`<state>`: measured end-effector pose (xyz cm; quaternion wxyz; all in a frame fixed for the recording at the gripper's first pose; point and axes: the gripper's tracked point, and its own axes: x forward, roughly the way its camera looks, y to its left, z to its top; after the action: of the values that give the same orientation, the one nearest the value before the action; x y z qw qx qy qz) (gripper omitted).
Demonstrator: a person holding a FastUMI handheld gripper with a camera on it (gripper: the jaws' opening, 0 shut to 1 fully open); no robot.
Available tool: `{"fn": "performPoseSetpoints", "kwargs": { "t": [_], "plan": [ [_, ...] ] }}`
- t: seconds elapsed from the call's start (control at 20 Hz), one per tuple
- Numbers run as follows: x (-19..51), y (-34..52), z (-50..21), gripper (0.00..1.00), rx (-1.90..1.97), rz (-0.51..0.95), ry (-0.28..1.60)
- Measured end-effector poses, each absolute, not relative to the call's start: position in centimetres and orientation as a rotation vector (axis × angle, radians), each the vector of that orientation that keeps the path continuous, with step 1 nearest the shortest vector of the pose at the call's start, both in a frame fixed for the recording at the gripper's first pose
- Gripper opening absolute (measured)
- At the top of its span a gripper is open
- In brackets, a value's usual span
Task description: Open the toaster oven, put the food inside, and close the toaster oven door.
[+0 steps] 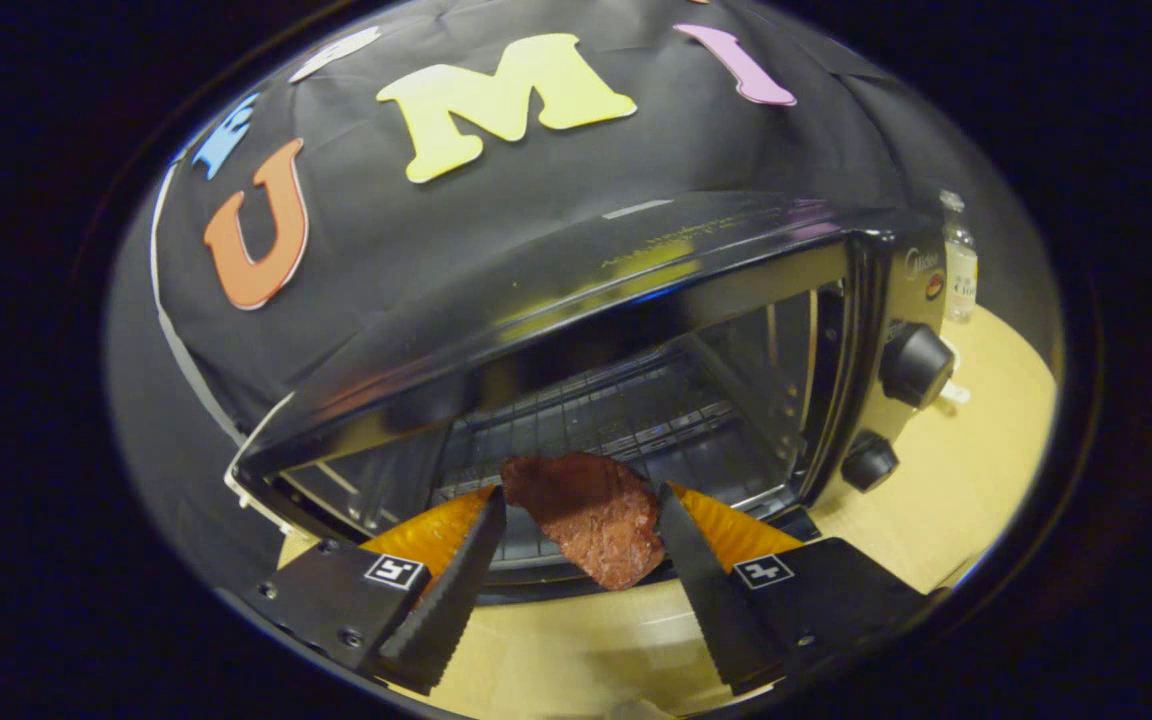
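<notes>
The gripper point(581, 535) stands partly open with one piece of food, a reddish-brown slab of meat point(591, 525), held between its two fingers point(456, 580). The meat's left end meets the tip of the left finger and its right side lies against the right finger, so both fingers appear to press on it. It hangs tilted, its lower end dipping toward the bench point(946, 480).

Straight ahead is one toaster oven point(636, 330) with its door point(526, 565) dropped open, lying flat just under the fingertips. The meat sits at the mouth of the oven, over the door and just short of the wire rack point(616, 410) inside. The cavity beyond the meat is wide and open, with bare rack on both sides and behind; its roof edge runs close above, and the side walls stand well apart from the fingers.

Two black knobs point(914, 365) sit on the oven's right-hand control panel, one above the other. One clear plastic bottle point(958, 262) stands on the bench beyond the oven's right corner. Yellow-orange surfaces point(431, 530) show behind each finger; what they are cannot be told.

Bare light wooden bench spreads to the right of the oven and beneath the fingers.
</notes>
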<state>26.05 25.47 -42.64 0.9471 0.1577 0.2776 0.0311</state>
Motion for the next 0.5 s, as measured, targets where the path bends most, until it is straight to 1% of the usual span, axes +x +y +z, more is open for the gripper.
{"fn": "performPoseSetpoints", "kwargs": {
  "t": [0.25, 0.5],
  "plan": [
    [24.1, 24.1, -40.9, 0.97, 0.258, 0.090, 0.552],
    [19.4, 23.4, -37.6, 0.97, 0.160, 0.150, 0.541]
  ]
}}
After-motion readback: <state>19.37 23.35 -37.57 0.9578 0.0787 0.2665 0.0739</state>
